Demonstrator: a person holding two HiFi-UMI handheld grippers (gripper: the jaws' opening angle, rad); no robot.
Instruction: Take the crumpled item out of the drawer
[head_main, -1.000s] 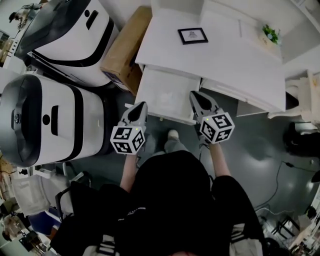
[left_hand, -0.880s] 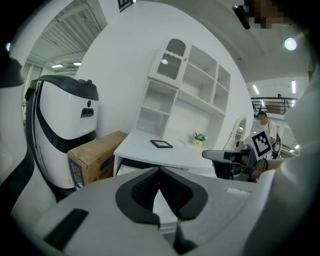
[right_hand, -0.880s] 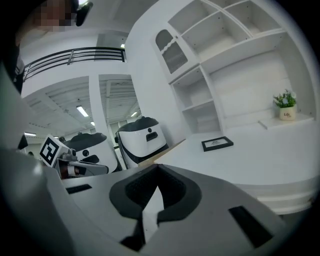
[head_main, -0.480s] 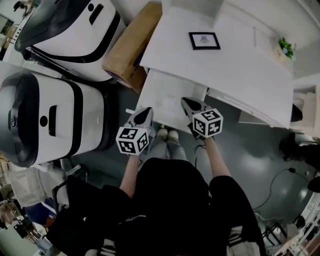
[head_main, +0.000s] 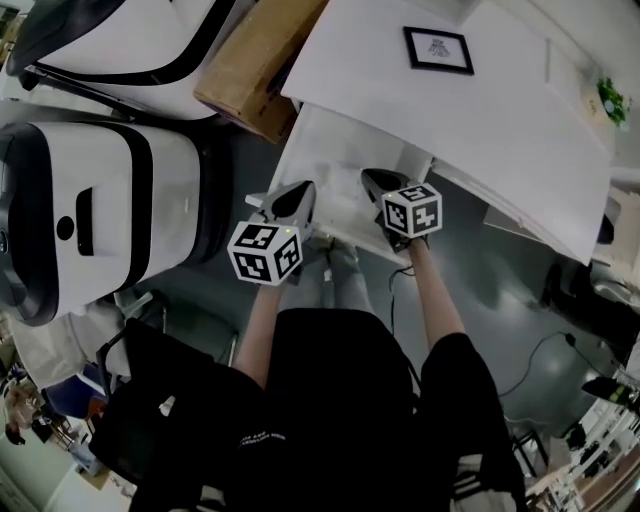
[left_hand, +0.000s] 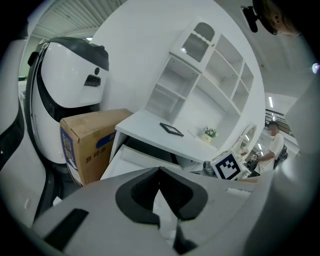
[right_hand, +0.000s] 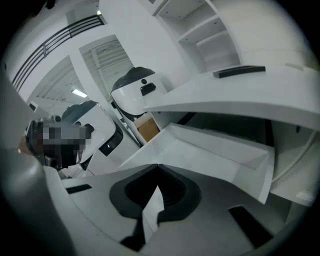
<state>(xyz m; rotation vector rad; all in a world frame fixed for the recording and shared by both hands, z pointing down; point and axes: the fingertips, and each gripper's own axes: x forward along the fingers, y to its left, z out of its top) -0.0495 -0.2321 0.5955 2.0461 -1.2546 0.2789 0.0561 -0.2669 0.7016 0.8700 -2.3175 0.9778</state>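
The white drawer (head_main: 322, 150) stands pulled out from under the white desk (head_main: 470, 120). Its inside looks plain white in the right gripper view, drawer (right_hand: 210, 150), and I cannot make out a crumpled item in it. My left gripper (head_main: 303, 187) is shut and empty, its tip at the drawer's front edge. My right gripper (head_main: 366, 176) is shut and empty too, reaching just over that front edge. The left gripper (left_hand: 159, 169) and right gripper (right_hand: 158, 166) each show jaws meeting at the tip with nothing between them.
A brown cardboard box (head_main: 255, 60) stands left of the desk, beside two large white-and-black machines (head_main: 90, 210). A black picture frame (head_main: 438, 50) and a small plant (head_main: 610, 98) sit on the desktop. White shelves (left_hand: 210, 65) rise behind it. A person (left_hand: 272, 142) stands far off.
Both grippers have moved forward from just short of the drawer to its front edge, the right one now over it. Both stayed shut.
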